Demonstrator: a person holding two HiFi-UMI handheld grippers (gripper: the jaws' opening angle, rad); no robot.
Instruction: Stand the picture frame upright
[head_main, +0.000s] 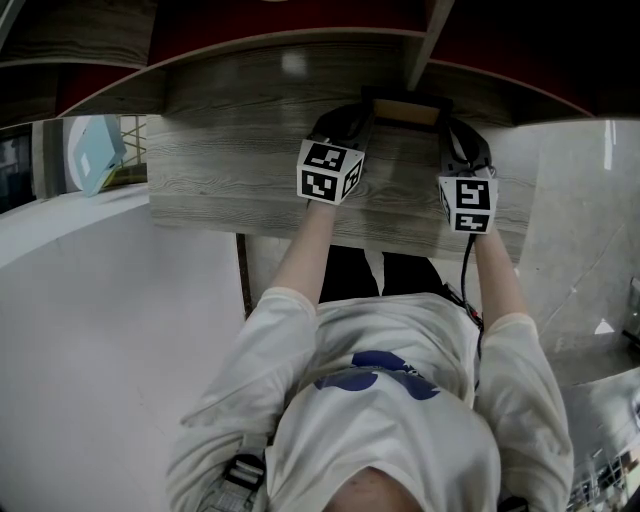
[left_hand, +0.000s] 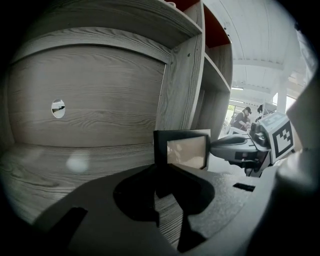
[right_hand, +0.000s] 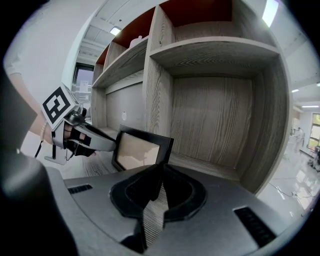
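A black-rimmed picture frame with a tan face stands on its lower edge on the wooden shelf board, roughly upright. My left gripper is shut on its left edge; in the left gripper view the jaws meet at the lower left corner of the frame. My right gripper is shut on the right edge, its jaws closing at the lower right corner of the frame. Each gripper view also shows the other gripper's tip against the frame's far edge.
The board belongs to a grey wood shelf unit with an upright divider and a back panel with a round hole. More compartments rise above. A pale blue object sits left of the board. People stand far off.
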